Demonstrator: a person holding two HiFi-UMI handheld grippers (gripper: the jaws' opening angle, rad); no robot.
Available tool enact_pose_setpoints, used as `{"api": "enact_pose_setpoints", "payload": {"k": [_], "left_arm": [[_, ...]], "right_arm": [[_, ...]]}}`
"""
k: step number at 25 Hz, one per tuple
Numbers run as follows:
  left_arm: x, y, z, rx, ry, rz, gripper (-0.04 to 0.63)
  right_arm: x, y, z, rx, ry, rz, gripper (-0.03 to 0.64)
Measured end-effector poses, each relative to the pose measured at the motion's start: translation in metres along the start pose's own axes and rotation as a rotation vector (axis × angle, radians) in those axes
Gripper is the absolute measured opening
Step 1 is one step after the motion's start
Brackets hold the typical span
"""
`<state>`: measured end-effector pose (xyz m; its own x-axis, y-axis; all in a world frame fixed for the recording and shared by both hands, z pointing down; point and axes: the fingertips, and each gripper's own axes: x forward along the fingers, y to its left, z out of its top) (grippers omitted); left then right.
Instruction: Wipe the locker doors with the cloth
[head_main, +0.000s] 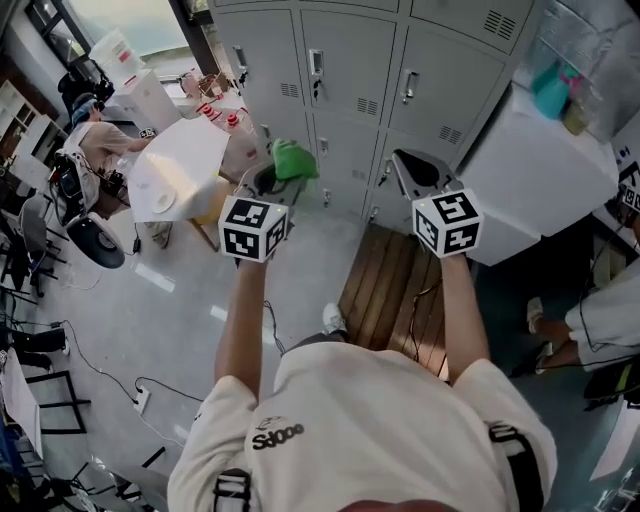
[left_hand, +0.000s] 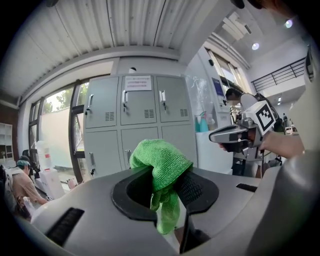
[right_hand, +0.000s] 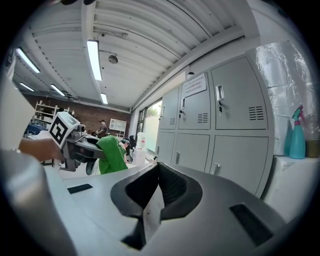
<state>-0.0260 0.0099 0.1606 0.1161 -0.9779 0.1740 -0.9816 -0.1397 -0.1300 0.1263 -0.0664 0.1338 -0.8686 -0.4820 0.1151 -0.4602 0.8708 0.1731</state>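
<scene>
A green cloth (head_main: 293, 160) (left_hand: 161, 165) is bunched in my left gripper (head_main: 277, 176) (left_hand: 162, 187), whose jaws are shut on it. The cloth hangs short of the grey locker doors (head_main: 345, 70) (left_hand: 135, 112) (right_hand: 235, 107), not touching them. My right gripper (head_main: 415, 172) (right_hand: 156, 192) is held beside it at the same height, jaws together with nothing between them. In the right gripper view the cloth (right_hand: 111, 152) and the left gripper show at the left.
A white cabinet (head_main: 535, 170) with a teal spray bottle (head_main: 550, 90) (right_hand: 297, 135) stands right of the lockers. A white table (head_main: 180, 165) and clutter lie at the left. A wooden pallet (head_main: 395, 290) is on the floor below. A person sits at the far right (head_main: 600, 320).
</scene>
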Motion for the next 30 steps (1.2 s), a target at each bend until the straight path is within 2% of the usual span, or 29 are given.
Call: {"api": "enact_pose_setpoints", "payload": {"k": [4,12,21,26,30], "left_arm": [[0.049,0.041,-0.003,-0.021,0.01,0.012,0.112],[0.128,0.111,-0.036,-0.067,0.056,0.052,0.112],[0.191,0.15,-0.056,-0.08,0.079,0.07,0.112],[0.223,0.17,-0.066,-0.094,0.091,0.096,0.112],[0.251,0.192,-0.07,-0.099,0.072,0.116,0.112]], "right_arm": [[0.056,-0.031,-0.006,0.027,0.006,-0.012,0.009],[0.151,-0.072,-0.038,0.035,0.048,0.011,0.009],[0.207,-0.116,-0.048,0.056,0.009,-0.04,0.009],[0.237,-0.132,-0.057,0.05,-0.017,0.001,0.009],[0.268,-0.134,-0.077,0.003,0.046,0.048,0.009]]}}
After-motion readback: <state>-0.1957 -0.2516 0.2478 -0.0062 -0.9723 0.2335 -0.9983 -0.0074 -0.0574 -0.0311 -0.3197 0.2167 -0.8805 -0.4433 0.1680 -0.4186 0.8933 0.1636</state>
